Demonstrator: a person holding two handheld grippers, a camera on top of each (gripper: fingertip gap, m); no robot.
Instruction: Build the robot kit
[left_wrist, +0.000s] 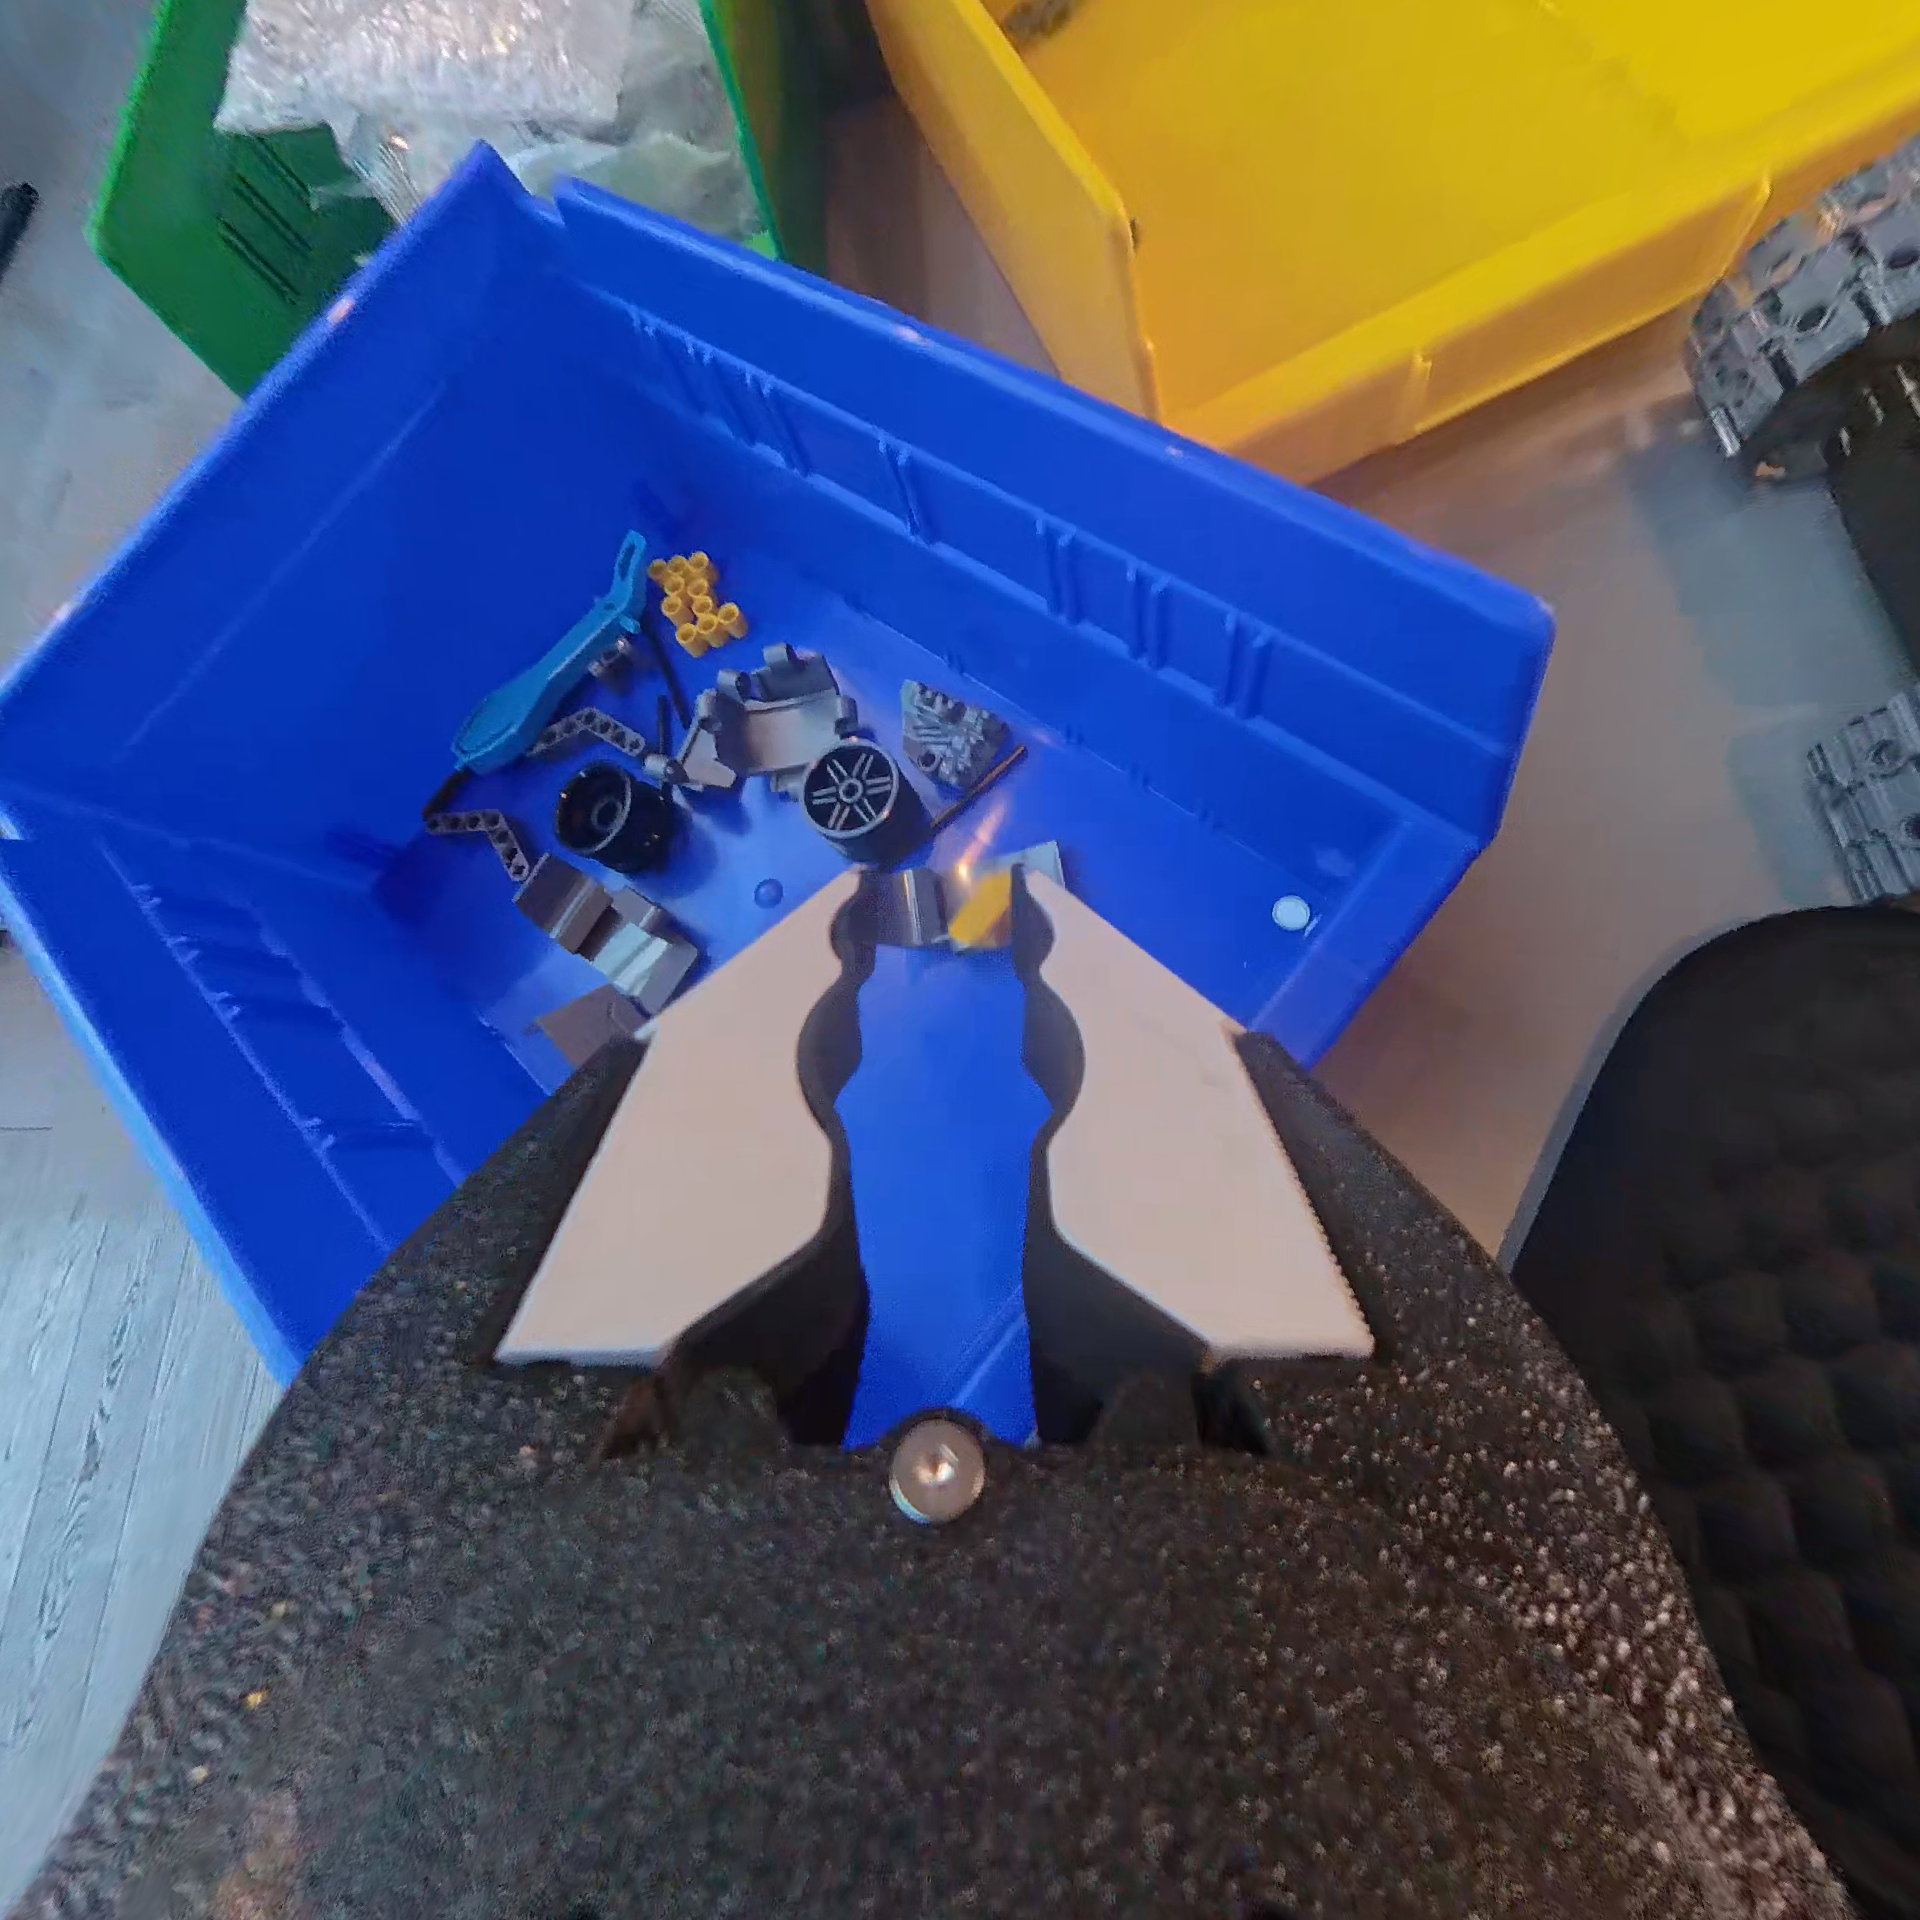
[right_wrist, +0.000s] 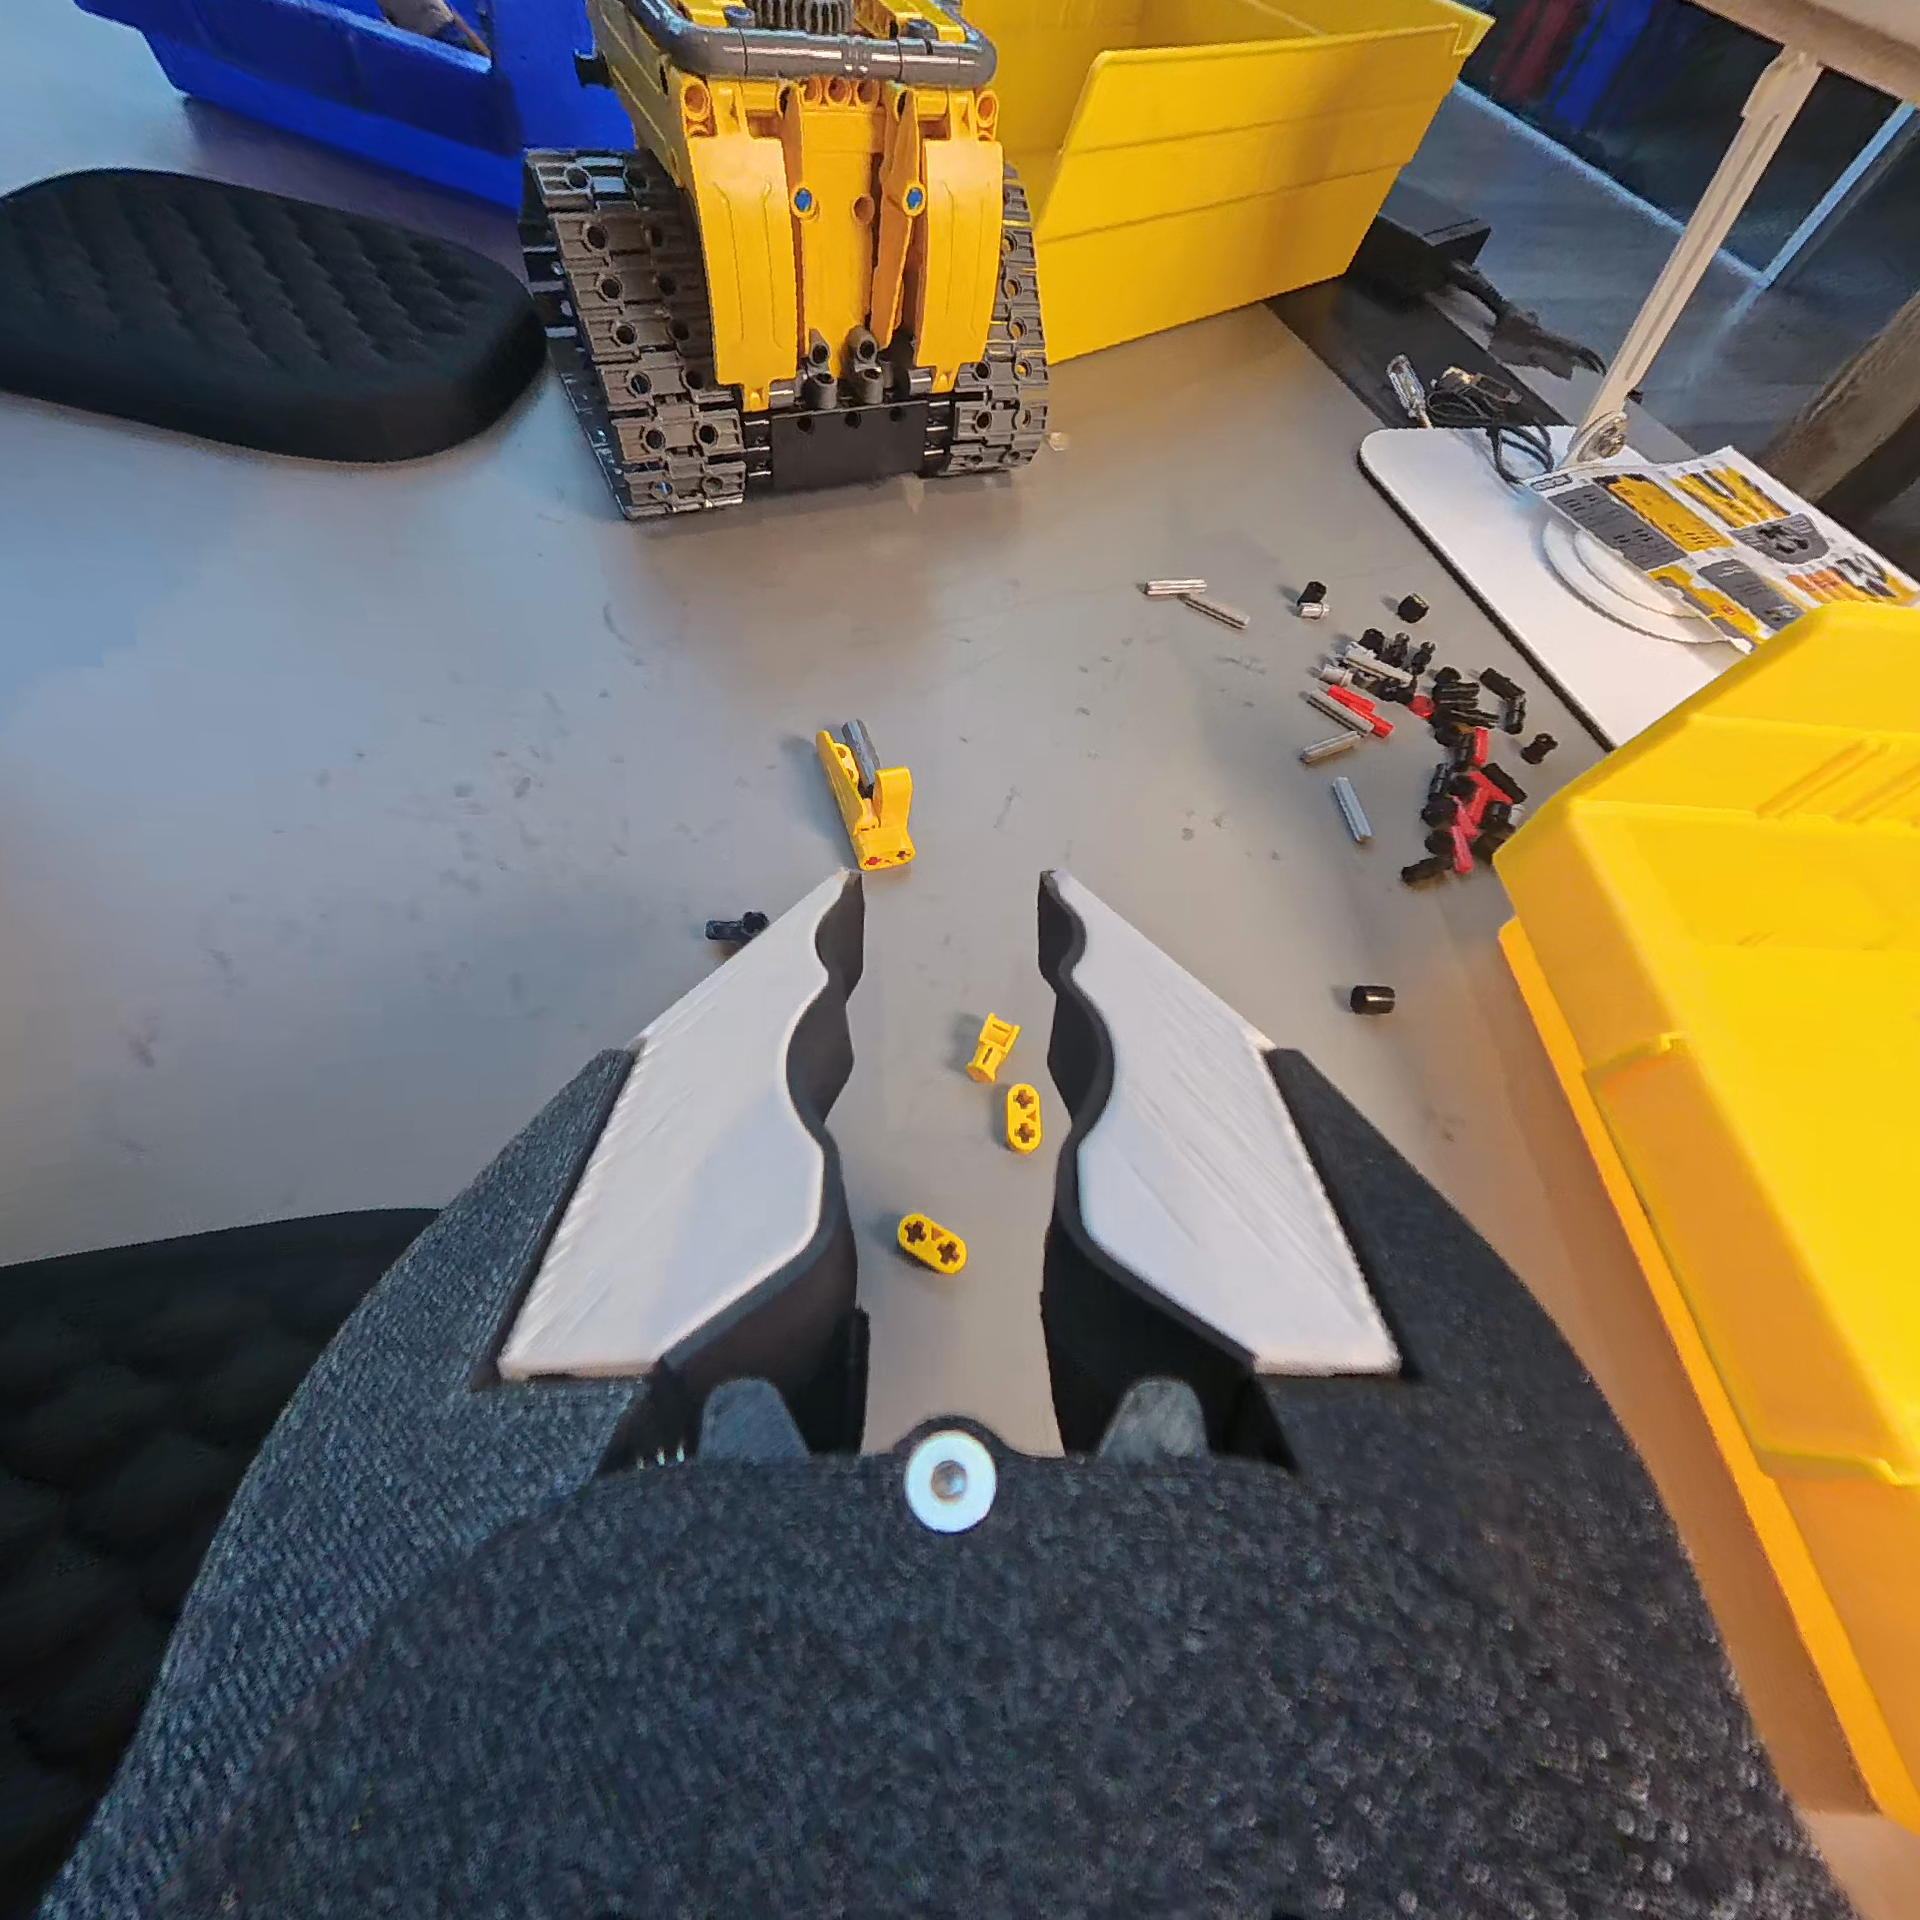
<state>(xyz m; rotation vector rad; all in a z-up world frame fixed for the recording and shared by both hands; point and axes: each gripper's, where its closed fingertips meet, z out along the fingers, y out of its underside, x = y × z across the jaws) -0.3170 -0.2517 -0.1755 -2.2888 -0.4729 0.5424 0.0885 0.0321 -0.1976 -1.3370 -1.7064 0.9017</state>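
Fingers of left gripper (left_wrist: 940, 899) pinch small grey-and-yellow brick piece (left_wrist: 940, 912) at tips over blue plastic bin (left_wrist: 1195, 582) — shallow hold, could slip; right gripper (right_wrist: 951, 894) open, empty.

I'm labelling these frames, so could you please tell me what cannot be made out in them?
- Left wrist view: parts between the left gripper tips, silvery and orange, blurred and half hidden; grip unclear.
- Left wrist view: green bin contents, blurred.
- Right wrist view: tracked model top, cut off by the edge.
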